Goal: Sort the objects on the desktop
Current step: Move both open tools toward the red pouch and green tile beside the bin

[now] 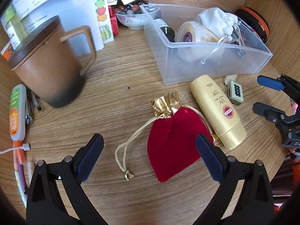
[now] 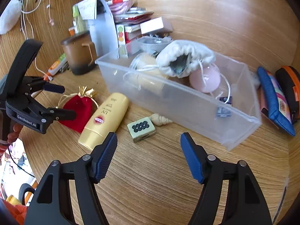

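A red velvet pouch [image 1: 173, 140] with a gold top lies on the wooden desk, just ahead of my open, empty left gripper [image 1: 150, 157]. It also shows in the right wrist view [image 2: 77, 108]. A yellow sunscreen tube [image 1: 217, 110] lies to its right, also visible in the right wrist view [image 2: 105, 120]. A mahjong tile [image 2: 141, 129] and a seashell [image 2: 161, 120] lie ahead of my open, empty right gripper [image 2: 149, 155]. A clear plastic bin [image 2: 187, 110] holds a white pouch [image 2: 184, 58], a jar and a pink ball.
A brown lidded mug [image 1: 48, 63] stands at the left. A bowl of stones [image 1: 135, 16], papers and boxes are at the back. A tube and pens [image 1: 16, 116] lie at the left edge. A blue pouch [image 2: 273, 101] lies right of the bin.
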`<state>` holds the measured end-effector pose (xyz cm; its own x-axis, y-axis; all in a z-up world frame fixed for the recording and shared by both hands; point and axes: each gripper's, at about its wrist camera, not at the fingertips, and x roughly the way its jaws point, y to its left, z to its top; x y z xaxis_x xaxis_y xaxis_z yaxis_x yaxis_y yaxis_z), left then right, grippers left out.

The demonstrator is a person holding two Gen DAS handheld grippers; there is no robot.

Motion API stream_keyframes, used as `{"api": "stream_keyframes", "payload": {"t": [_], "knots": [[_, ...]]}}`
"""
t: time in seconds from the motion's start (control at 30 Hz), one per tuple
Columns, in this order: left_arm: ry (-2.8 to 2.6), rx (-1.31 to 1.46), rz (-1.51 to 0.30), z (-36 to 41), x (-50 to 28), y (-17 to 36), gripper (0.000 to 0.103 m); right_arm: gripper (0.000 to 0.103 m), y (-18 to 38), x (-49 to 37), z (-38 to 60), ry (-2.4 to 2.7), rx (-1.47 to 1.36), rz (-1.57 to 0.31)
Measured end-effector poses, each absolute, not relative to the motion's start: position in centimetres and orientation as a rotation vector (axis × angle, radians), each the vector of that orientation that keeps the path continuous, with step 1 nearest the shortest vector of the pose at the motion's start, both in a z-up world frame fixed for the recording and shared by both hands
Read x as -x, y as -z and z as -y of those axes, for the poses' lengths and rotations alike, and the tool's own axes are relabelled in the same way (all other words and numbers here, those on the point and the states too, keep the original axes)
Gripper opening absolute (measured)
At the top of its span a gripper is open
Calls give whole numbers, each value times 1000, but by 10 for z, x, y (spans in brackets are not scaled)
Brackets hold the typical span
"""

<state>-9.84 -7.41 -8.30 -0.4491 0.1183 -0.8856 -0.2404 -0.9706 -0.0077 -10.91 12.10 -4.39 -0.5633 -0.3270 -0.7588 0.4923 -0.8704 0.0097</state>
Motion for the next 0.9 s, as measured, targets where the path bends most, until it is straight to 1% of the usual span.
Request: {"api": "stream_keyframes", "payload": {"t": [0.17,0.27,0.3,0.33,0.37,0.43,0.67,0.83,0.87,0.9], "knots": [[-2478,1538,-177,70,105,88,100,66,54,117,-116,2374,-1156,-293],[-2479,1528,-145,73,107,88,99,66,59,124,-115,2349,-1184,-269],[-2479,1522,-132,74,107,88,98,63,61,126,-115,2343,-1190,-268],[-2475,1517,-120,76,107,88,92,58,62,128,-114,2340,-1195,-270],[-2471,1517,-112,77,108,88,86,56,64,130,-113,2334,-1201,-273],[-2479,1508,-121,78,108,86,82,53,67,133,-111,2327,-1210,-281],[-2488,1465,-192,71,103,86,71,52,70,138,-102,2314,-1202,-314],[-2501,1433,-187,70,100,86,69,51,69,141,-95,2313,-1203,-337],[-2501,1428,-186,69,99,86,65,50,69,142,-95,2310,-1207,-336],[-2501,1421,-186,69,97,85,61,47,68,142,-94,2315,-1201,-342]]}}
